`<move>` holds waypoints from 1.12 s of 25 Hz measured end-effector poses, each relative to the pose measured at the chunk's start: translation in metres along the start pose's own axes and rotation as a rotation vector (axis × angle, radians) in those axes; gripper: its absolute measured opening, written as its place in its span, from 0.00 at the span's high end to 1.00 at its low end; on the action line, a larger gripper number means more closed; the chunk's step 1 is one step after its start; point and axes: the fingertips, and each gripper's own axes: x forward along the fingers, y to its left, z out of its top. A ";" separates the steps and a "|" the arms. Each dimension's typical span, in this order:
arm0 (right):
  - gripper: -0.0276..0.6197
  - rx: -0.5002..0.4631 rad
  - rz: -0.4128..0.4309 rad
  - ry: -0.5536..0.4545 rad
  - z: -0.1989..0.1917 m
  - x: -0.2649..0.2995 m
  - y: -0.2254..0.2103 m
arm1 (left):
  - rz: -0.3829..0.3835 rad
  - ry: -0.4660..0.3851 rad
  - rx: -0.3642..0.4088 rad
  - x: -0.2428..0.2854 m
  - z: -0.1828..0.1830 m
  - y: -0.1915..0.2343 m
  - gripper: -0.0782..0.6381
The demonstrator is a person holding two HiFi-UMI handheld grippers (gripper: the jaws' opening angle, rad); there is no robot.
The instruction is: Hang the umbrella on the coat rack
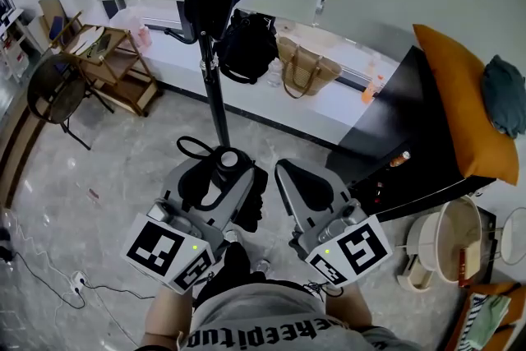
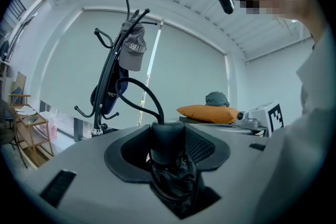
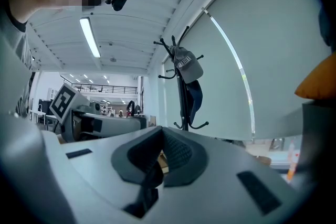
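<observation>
The left tongs (image 1: 220, 181) are closed on the folded black fabric umbrella (image 2: 169, 165). They grip it where the round black handle meets the bunched cloth. The umbrella stands upright in the jaws, and its thin black cord loop (image 2: 152, 95) rises from the handle and curves to the left. The right tongs (image 3: 159, 150) hold nothing. Their jaws stand together with only a slit between the pads, and they hang to the right of the left tongs, near the person.

The tall black metal coat rack (image 1: 215, 94) stands just beyond the umbrella, on the far side, on the grey stone floor (image 1: 123, 168). A grey cap (image 2: 132, 47) sits near its top, and something dark blue hangs below the cap. Some curved hooks look free, for example an upper one on the left (image 2: 100, 35). Further away, to the right, an orange cushion (image 1: 460, 103) lies on a dark piece of furniture.

I judge that the hanging is not yet done, because the loop is apart from every hook. Several things could go wrong from here:

- The cord is thin and soft, so it may bend away from the hook tip and slide off.
- If the tongs open before the loop is well seated, the umbrella falls to the floor.
- The cloth under the jaws looks smooth, so the umbrella may turn or slip during the lift.
- A push against the slim pole could shake the rack or knock off the cap.
</observation>
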 end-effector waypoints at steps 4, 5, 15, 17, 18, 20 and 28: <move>0.94 -0.006 -0.011 0.002 0.002 0.015 -0.007 | -0.019 0.008 -0.002 0.010 0.001 0.012 0.60; 0.94 -0.007 -0.014 0.002 0.002 0.019 -0.008 | -0.023 0.010 -0.002 0.012 0.001 0.015 0.60; 0.94 -0.017 -0.048 0.003 0.004 0.061 -0.025 | -0.070 0.032 0.004 0.039 -0.001 0.051 0.60; 0.94 -0.019 -0.052 0.003 0.002 0.070 -0.028 | -0.080 0.036 0.000 0.045 -0.003 0.058 0.60; 0.94 -0.021 -0.055 0.005 0.002 0.075 -0.030 | -0.086 0.037 -0.002 0.048 -0.004 0.062 0.60; 0.94 -0.026 -0.061 0.006 0.001 0.084 -0.033 | -0.098 0.039 -0.004 0.052 -0.005 0.070 0.60; 0.94 -0.037 -0.083 0.005 0.002 0.111 -0.037 | -0.134 0.045 -0.001 0.064 -0.007 0.092 0.60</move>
